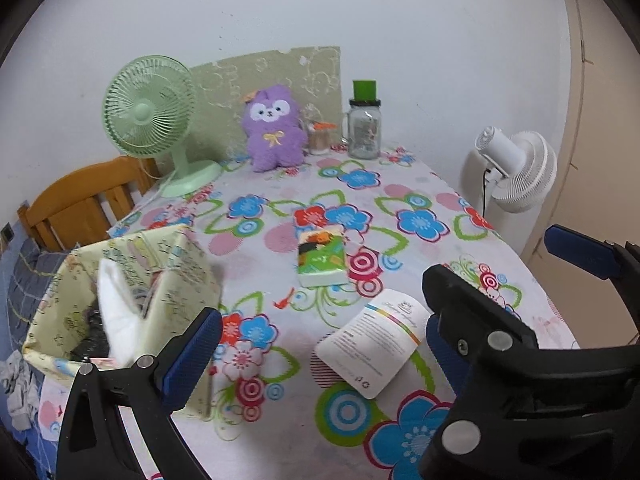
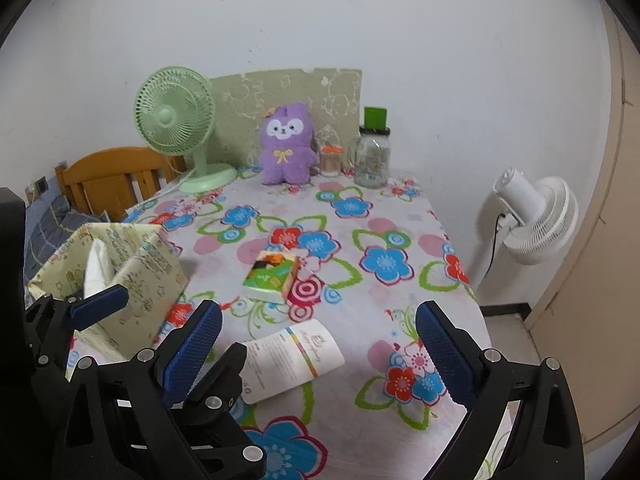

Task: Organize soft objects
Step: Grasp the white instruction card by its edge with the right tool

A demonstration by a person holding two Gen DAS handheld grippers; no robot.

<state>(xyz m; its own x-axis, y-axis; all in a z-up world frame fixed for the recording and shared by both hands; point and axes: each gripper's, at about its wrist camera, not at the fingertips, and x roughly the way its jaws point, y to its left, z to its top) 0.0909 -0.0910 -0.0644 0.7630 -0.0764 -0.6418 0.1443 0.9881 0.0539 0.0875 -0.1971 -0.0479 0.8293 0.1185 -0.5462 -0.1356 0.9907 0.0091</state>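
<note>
A purple plush toy (image 1: 273,129) (image 2: 286,144) sits upright at the table's far edge by the wall. A green tissue pack (image 1: 321,257) (image 2: 271,272) lies mid-table. A white flat pack with printed text (image 1: 374,345) (image 2: 292,354) lies nearer. A pale patterned fabric bin (image 1: 120,300) (image 2: 120,276) at the table's left holds a white soft item (image 1: 118,312) and dark things. My left gripper (image 1: 316,344) is open and empty, above the white pack. My right gripper (image 2: 320,352) is open and empty above the near table; its blue fingertips (image 1: 580,252) show in the left wrist view.
A green desk fan (image 1: 154,116) (image 2: 178,124) stands far left, a glass jar with green lid (image 1: 364,124) (image 2: 374,152) and a small orange-lidded jar (image 2: 331,160) far right. A white floor fan (image 2: 536,220) stands beyond the right edge, a wooden chair (image 1: 80,204) to the left.
</note>
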